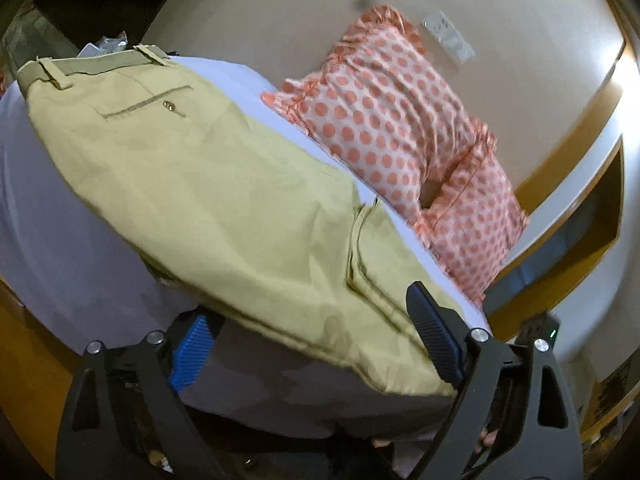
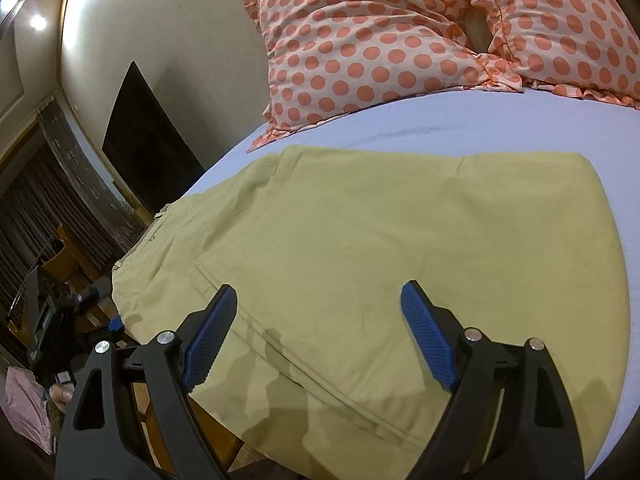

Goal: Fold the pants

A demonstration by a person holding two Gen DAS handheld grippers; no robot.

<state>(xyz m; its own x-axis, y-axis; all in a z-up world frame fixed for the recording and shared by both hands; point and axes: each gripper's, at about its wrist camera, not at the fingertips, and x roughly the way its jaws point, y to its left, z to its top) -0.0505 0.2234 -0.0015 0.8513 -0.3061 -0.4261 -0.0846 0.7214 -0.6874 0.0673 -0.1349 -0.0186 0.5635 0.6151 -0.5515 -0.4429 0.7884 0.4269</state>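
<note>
Khaki pants lie folded on a bed with a pale lilac sheet. In the left wrist view the waistband and a back pocket are at the upper left, and the near edge of the pants lies over and between the fingers. My left gripper is open, with its left finger partly hidden under the cloth. In the right wrist view the pants spread across the sheet. My right gripper is open and empty just above the near edge of the pants.
Two pink pillows with orange dots lie at the head of the bed, also in the right wrist view. A cream wall stands behind. The left gripper shows past the bed's left edge. A dark panel leans on the wall.
</note>
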